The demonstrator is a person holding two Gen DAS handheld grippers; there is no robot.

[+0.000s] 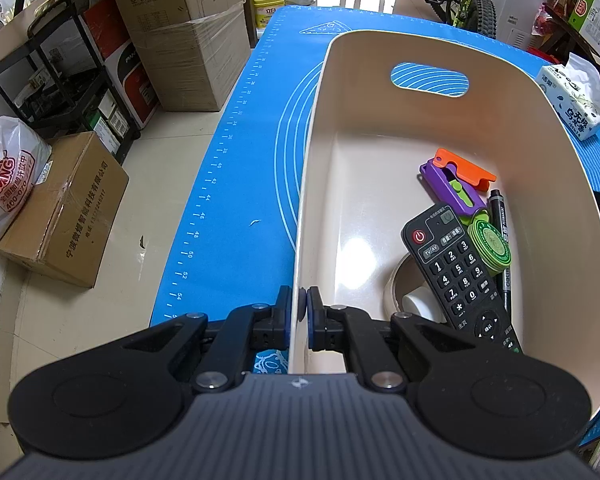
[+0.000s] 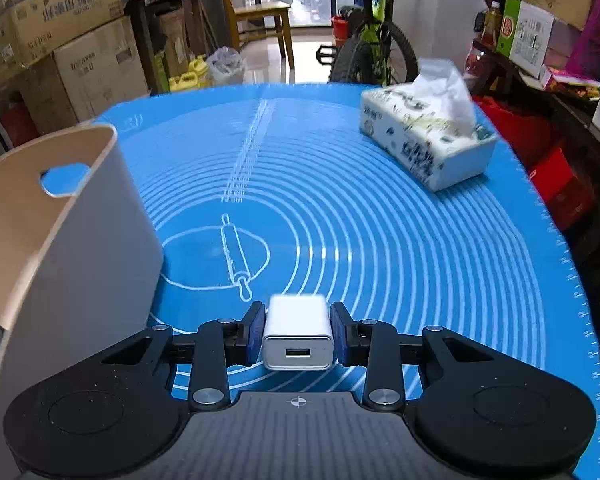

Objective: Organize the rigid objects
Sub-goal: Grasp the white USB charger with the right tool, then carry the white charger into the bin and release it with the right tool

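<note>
Two grippers: left gripper (image 1: 300, 312) clamps bin (image 1: 500, 92); remote (image 1: 460, 276) reads "TV/AV".

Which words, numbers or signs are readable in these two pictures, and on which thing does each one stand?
"TV/AV" and number keys 0 to 9: remote control in the basket.
"deli": black marker.
"40", "42", "44", "46", "48", "50", "52", "54": ruler scale on the blue mat.
"400-070": white plastic bag on the floor.
Tissue box: print blurred, unreadable.
White charger in the right gripper: no text.
</note>
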